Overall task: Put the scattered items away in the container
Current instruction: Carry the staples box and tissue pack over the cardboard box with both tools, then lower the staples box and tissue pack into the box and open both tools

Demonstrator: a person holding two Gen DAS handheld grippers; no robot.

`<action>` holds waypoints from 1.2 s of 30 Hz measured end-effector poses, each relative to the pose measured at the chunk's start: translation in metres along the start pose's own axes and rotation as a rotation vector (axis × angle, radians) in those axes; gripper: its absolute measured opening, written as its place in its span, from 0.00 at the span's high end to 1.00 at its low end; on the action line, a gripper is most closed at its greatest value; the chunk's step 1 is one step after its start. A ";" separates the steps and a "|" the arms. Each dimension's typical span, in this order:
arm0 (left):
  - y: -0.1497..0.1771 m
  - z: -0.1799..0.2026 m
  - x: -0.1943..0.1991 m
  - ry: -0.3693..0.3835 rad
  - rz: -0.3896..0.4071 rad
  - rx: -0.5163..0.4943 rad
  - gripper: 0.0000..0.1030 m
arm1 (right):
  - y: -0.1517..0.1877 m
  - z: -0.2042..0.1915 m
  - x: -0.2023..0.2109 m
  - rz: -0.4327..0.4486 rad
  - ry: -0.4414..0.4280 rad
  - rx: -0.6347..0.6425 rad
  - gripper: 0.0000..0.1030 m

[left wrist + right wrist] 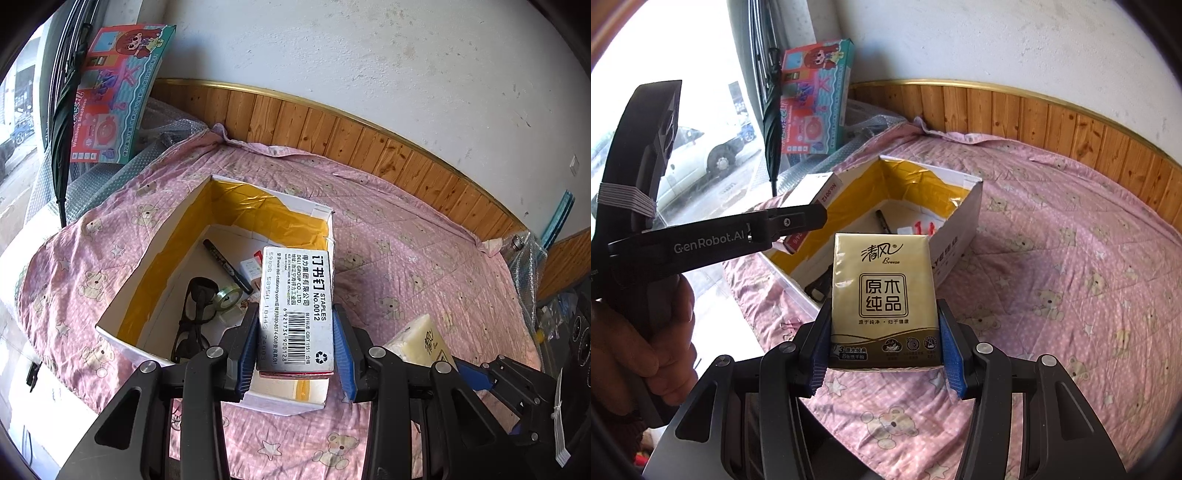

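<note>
An open white cardboard box lined with yellow tape sits on a pink bear-print quilt. Inside lie a black marker, black glasses, a clear tape roll and a small white item. My left gripper is shut on a grey staples box, held over the cardboard box's near right part. My right gripper is shut on a gold tissue pack, held upright above the quilt just short of the cardboard box. The left gripper and staples box show above the box's left wall.
A colourful toy carton and a folded black umbrella lean at the far left by a window. Wood panelling runs behind the bed. Bubble wrap and clutter sit off the right edge. A hand grips the left handle.
</note>
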State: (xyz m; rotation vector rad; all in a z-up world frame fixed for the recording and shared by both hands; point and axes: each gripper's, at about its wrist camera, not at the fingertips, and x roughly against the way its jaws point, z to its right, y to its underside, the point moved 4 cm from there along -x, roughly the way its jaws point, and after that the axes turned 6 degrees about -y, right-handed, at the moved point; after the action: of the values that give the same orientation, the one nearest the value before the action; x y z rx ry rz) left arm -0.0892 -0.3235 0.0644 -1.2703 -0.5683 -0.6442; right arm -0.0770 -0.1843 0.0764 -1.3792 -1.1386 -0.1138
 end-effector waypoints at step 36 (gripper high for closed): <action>-0.063 -0.080 -0.076 -0.105 -0.084 0.105 0.63 | -0.103 0.022 -0.105 -0.108 -0.116 0.031 0.48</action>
State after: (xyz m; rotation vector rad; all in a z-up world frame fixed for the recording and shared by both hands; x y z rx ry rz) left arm -0.1845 -0.4032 0.0370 -1.1912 -0.7365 -0.6119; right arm -0.2100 -0.2512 0.0730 -1.3101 -1.3073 -0.0940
